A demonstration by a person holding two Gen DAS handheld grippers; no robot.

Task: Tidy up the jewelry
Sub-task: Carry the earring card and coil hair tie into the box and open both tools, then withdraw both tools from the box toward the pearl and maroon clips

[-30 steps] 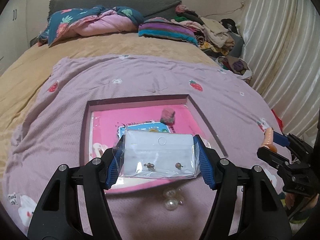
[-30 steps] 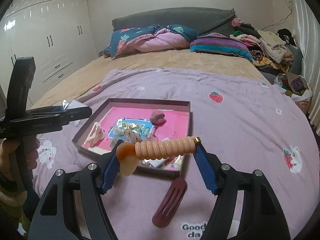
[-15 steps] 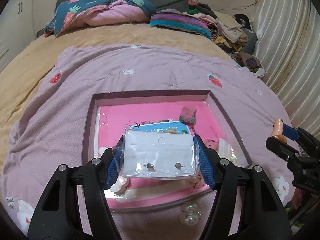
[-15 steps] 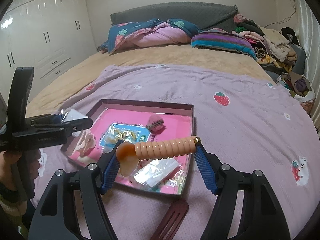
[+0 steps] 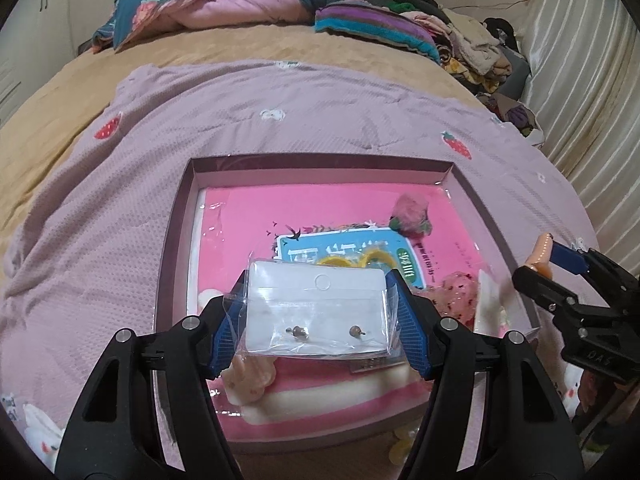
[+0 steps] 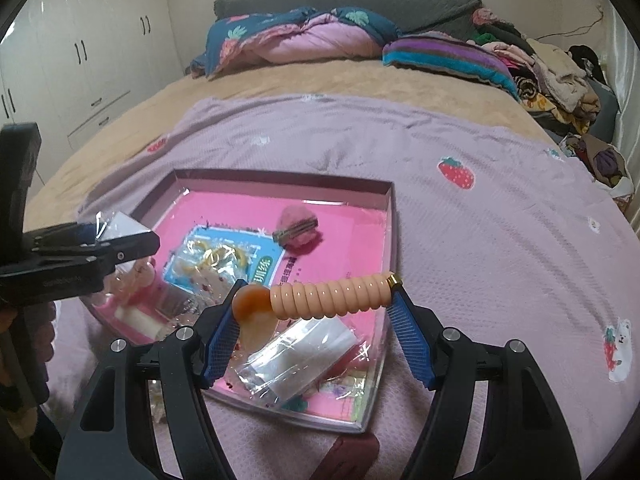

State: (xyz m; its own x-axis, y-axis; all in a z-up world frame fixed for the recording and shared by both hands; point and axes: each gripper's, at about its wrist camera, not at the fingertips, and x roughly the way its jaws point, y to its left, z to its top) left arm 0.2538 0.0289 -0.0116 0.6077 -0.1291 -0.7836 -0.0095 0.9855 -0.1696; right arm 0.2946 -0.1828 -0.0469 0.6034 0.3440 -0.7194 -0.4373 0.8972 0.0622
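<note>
My left gripper [image 5: 316, 312] is shut on a clear packet with a white earring card [image 5: 316, 308] bearing two small studs, held above the near left part of a shallow box with a pink floor [image 5: 178, 240]. My right gripper [image 6: 316, 300] is shut on a peach spiral hair tie with a bow [image 6: 332, 295], held over the box's near right part [image 6: 390, 248]. The box holds a blue packet of yellow rings [image 6: 224, 258], a pink hair clip [image 6: 298, 230], a clear packet [image 6: 298, 360] and other pieces. The right gripper shows at the right of the left wrist view [image 5: 560, 268].
The box lies on a mauve strawberry-print blanket [image 6: 480, 240] on a bed. A dark red clip [image 6: 348, 456] lies by the box's near corner. Pearl-like pieces [image 5: 402, 446] lie in front of the box. Pillows and piled clothes [image 6: 552, 64] lie at the far end; wardrobes [image 6: 80, 60] stand left.
Both grippers have moved forward over the box, each still holding its item. The box now appears larger and closer under them.
</note>
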